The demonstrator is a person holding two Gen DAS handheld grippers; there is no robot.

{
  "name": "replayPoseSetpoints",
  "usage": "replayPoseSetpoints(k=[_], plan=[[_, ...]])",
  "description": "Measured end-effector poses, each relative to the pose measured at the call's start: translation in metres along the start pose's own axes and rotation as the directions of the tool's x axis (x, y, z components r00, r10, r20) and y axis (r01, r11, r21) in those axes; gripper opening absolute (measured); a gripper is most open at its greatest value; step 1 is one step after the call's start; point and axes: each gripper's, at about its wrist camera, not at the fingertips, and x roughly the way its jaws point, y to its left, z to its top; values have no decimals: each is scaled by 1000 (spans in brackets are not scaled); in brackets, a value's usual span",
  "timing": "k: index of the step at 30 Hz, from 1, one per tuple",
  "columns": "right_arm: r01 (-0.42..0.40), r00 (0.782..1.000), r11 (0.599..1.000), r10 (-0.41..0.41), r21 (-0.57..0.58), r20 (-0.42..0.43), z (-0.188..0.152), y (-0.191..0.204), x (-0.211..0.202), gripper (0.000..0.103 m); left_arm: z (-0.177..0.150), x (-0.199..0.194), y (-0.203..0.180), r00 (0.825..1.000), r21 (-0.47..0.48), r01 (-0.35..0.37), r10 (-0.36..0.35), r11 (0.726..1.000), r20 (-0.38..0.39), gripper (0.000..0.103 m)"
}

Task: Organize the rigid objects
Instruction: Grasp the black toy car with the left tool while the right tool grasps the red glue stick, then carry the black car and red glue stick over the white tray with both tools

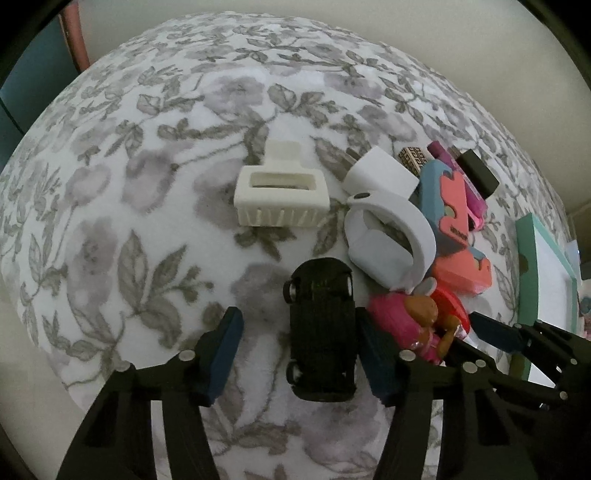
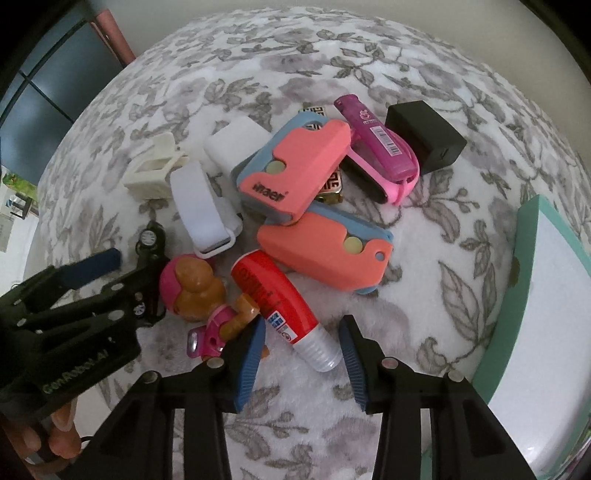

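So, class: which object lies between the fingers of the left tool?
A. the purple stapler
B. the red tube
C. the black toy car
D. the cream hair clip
C: in the left wrist view the black toy car lies between the left tool's blue fingers.

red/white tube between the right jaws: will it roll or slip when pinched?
Probably rolls: the red tube looks round and lies on its side on the fuzzy floral blanket. Its glossy label may slip; the ribbed white cap end should grip better. It looks rigid. The right gripper straddles it, pads apart from it.

A white blanket with grey floral print (image 1: 155, 206) covers the surface; plain cream wall (image 1: 424, 26) rises behind.
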Motion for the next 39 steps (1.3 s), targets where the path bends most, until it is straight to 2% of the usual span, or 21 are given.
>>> replayPoseSetpoints(k=[3,7,14,20,26,39], plan=[[-12,1000,1000,12,-4,-2,-11,-6,-9,39,0,2,-3,1000,7,0,0,1000,1,58],[-35,999,999,35,3,-10,-20,-8,-11,34,-1,4,-7,1000,24,-31,31,999,7,48],[-48,998,999,49,24,-31,-41,-21,-14,26,-2,3,-7,1000,30,-29,29,999,6,36],[-59,996,996,63,65,-58,-61,-38,-17,25,-8,1,-6,1000,43,-28,28,999,6,35],[-57,997,996,60,69,-46,-70,-46,-18,25,-8,1,-6,1000,52,-28,27,998,8,35],[-9,1000,1000,10,23,-16,-47,-34,-17,27,-7,3,-10,999,62,-36,35,997,13,35]])
